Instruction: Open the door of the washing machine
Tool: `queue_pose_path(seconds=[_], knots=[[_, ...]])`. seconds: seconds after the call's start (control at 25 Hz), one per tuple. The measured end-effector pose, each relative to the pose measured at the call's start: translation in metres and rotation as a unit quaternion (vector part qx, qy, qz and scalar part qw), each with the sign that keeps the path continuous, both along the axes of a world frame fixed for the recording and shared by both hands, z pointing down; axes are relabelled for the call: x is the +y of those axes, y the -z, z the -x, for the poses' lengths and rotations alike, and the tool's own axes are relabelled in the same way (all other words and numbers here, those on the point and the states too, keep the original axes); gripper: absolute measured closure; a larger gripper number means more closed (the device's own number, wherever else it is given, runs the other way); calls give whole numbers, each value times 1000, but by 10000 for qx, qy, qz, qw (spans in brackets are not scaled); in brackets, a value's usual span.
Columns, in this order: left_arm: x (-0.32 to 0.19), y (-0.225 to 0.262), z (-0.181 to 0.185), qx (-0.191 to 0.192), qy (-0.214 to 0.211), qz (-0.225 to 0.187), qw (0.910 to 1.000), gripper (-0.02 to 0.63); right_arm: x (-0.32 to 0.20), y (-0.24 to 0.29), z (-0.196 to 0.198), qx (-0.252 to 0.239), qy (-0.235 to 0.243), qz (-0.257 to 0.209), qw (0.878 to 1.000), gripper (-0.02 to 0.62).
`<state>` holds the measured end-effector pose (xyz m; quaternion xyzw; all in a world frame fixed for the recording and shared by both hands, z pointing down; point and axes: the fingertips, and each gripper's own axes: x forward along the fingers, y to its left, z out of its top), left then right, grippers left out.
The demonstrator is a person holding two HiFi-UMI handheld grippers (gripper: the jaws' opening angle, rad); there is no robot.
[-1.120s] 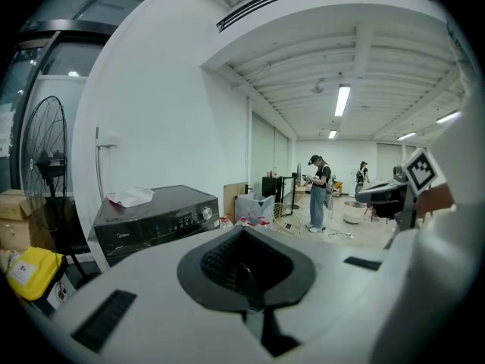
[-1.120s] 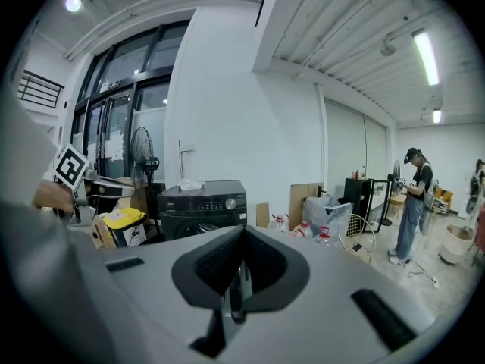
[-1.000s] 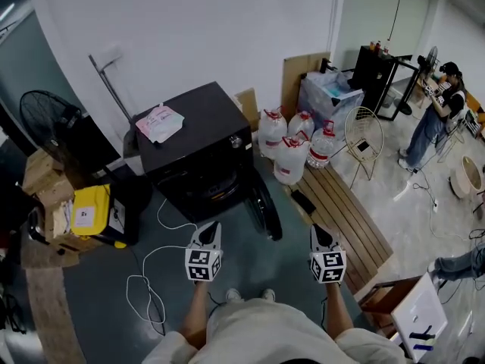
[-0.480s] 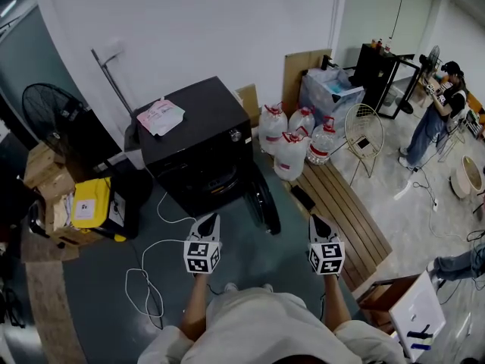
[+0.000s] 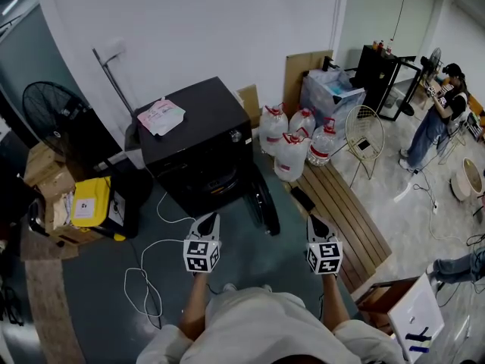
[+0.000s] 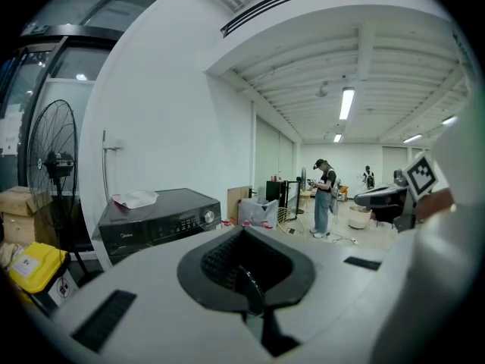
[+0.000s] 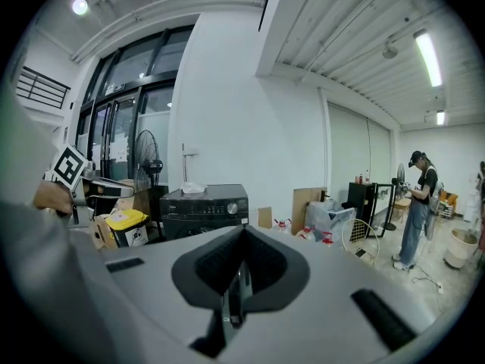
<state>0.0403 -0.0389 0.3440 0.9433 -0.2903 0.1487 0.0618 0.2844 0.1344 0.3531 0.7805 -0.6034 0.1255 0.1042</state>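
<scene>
The black washing machine (image 5: pixel 197 139) stands against the white wall, a short way ahead of both grippers. Its round door (image 5: pixel 262 202) stands swung out to the right, edge-on to me, and leaves the dark drum opening (image 5: pixel 216 184) uncovered. My left gripper (image 5: pixel 210 220) is shut and empty, held above the floor in front of the machine. The right gripper (image 5: pixel 313 221) is level with it further right, also shut with nothing in it. In the left gripper view the machine (image 6: pixel 163 218) lies beyond the closed left gripper (image 6: pixel 246 279). The right gripper view shows the machine (image 7: pixel 204 207) past the closed right gripper (image 7: pixel 235 287).
A pink-and-white packet (image 5: pixel 161 116) lies on the machine's top. At its left are a floor fan (image 5: pixel 57 120), cardboard boxes and a yellow case (image 5: pixel 91 207). A white cable (image 5: pixel 148 279) loops over the floor. Water jugs (image 5: pixel 292 146), a wooden pallet (image 5: pixel 345 218) and a person (image 5: pixel 439 116) are to the right.
The head view has shifted slightly; both grippers and the open door keep their places.
</scene>
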Motion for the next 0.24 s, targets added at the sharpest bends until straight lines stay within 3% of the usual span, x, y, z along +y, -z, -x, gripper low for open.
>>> queue_pose_path(seconds=[0.24], knots=[[0,1,1,15,11,13,10000,598,-2,0,2,3,34,13,10000,597]])
